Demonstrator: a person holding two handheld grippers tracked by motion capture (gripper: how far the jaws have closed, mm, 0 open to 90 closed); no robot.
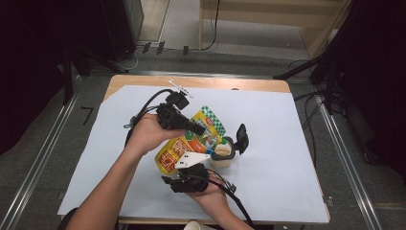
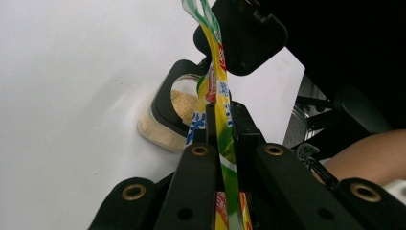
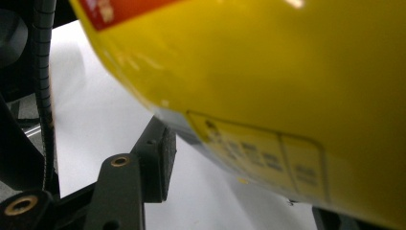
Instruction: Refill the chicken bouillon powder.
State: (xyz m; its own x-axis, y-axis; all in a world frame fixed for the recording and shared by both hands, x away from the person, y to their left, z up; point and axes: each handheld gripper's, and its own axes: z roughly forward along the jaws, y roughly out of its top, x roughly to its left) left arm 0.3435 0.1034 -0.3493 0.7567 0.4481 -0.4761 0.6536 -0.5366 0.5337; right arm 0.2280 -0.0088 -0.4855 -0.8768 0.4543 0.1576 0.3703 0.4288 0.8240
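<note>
On the left side of the high view I see my left gripper, held in the left hand above the white sheet that covers the table. Its jaws are closed tight on the upper edge of the yellow pouch; in the left gripper view the thin edge of the pouch stands between the two black jaws and the pads press it from both sides. The pouch is in the air and tilted, with its green checked top toward the far side and its yellow bottom toward me.

Lower in the high view, my right gripper is at the bottom end of the pouch, held in the right hand. In the right gripper view the yellow body of the pouch is very near the camera. One jaw pad stands a little apart from the pouch and the other jaw is almost hidden, so I cannot tell if this gripper holds it.

To the right, just beside the pouch, the small jar stands on the sheet with a light powder inside. Its black lid is flipped open and upright.
</note>
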